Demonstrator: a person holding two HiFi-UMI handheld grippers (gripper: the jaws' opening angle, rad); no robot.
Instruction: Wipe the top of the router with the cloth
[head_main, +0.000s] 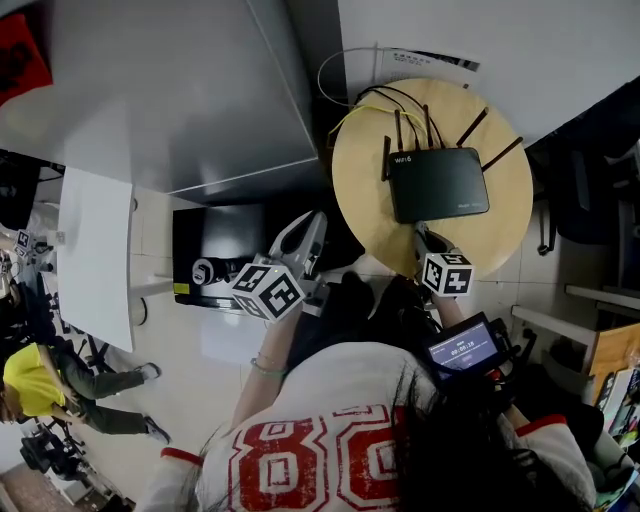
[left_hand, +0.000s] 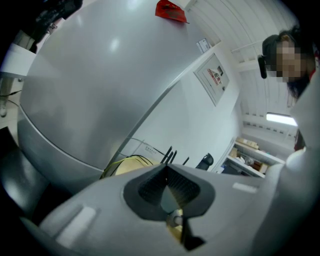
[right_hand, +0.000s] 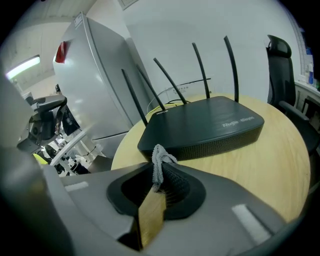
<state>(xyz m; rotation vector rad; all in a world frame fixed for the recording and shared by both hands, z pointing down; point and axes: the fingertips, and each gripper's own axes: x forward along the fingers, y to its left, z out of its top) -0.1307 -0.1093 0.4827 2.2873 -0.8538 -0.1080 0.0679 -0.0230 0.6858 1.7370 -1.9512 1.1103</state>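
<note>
Round wooden table (head_main: 365, 200) beside tall grey cabinet (head_main: 170, 90); black chair (right_hand: 280, 62) near table; red tag (left_hand: 170, 10) on cabinet.

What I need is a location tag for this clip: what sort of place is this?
Probably an office or workroom: a black router with antennas sits on a round wooden table, an office chair stands beside the table, and cluttered shelves show in the background.

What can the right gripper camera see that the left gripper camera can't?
Only the right gripper view: the grey cloth pinched by the right gripper, and the black top of the router. Only the left gripper view: the left gripper, jaws together with nothing between. Both: the round wooden table, the antennas and the big grey fridge.
</note>
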